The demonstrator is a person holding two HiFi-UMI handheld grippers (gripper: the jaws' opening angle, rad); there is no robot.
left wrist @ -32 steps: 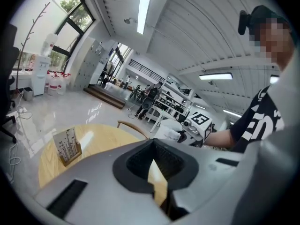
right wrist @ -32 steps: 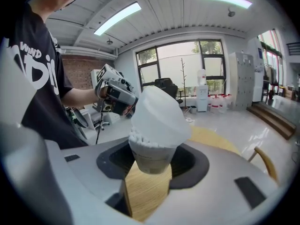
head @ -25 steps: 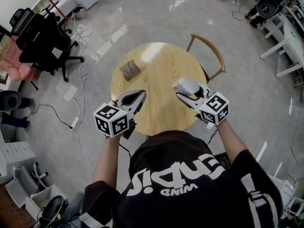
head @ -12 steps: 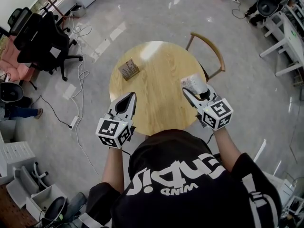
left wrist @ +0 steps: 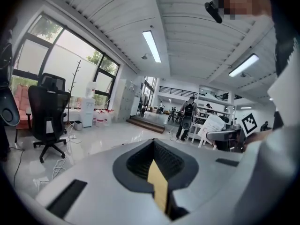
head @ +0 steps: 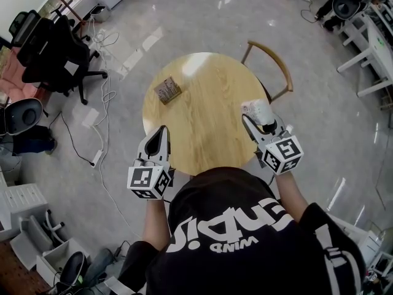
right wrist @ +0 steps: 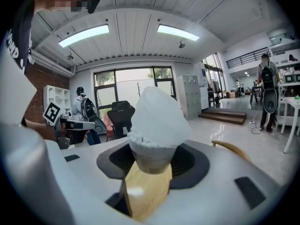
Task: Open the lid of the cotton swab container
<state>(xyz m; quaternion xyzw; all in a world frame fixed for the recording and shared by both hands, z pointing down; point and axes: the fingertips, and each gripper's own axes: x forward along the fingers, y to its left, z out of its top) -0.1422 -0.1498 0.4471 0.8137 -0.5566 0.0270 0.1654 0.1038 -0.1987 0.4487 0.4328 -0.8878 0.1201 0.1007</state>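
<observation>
Cotton swab container (right wrist: 151,159) not yet opened: domed lid (right wrist: 157,108) seated, white swab tips (right wrist: 140,139) ringed beneath its rim. Left claw (head: 162,134) together, empty, has drawn back to the worktop (head: 202,97) edge. Small brown box (head: 167,90) unmoved. Right claw (head: 258,123) clamped on the container, which it has carried rightward to the worktop's edge. Probably repositioning, since the lid is not engaged.
</observation>
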